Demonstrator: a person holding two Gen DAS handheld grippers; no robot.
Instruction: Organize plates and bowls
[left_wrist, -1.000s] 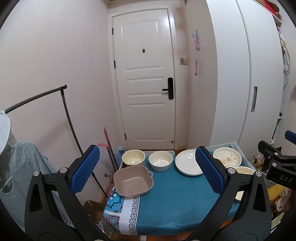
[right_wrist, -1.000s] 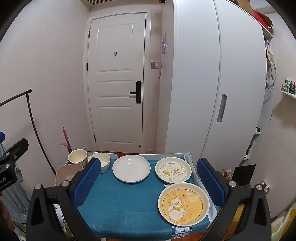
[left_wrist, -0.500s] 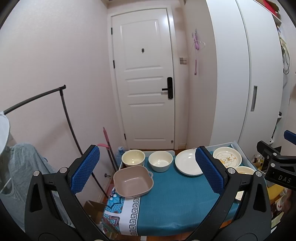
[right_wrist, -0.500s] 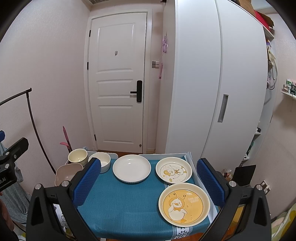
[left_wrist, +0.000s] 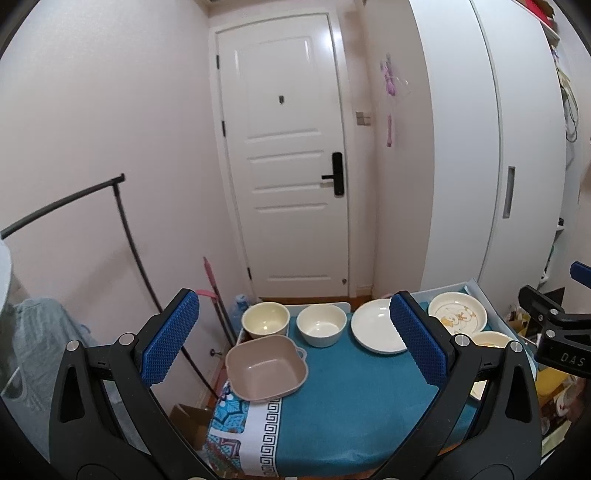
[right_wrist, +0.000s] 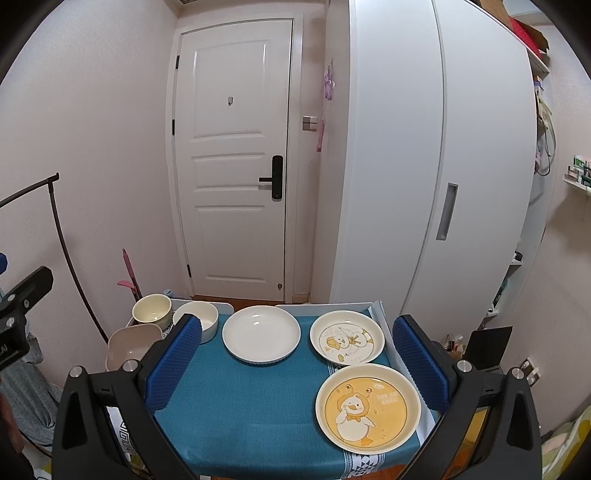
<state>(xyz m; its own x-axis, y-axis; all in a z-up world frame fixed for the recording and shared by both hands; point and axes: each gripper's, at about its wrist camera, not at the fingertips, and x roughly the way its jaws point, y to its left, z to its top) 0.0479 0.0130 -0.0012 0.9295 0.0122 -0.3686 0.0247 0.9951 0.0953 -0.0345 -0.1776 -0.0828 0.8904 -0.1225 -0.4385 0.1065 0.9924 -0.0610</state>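
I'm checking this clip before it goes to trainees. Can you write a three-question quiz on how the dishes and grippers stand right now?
1. True or false: the right gripper is shut on the plain white plate.
2. How many plates carry a cartoon duck? A) one B) two C) three
3. Fill in: the dish nearest the left gripper is the ____ square bowl.

Key:
1. False. Both grippers are open and hold nothing.
2. B: the yellow duck plate and the white duck plate.
3. Pink. It sits in front of the cream bowl and the white bowl.
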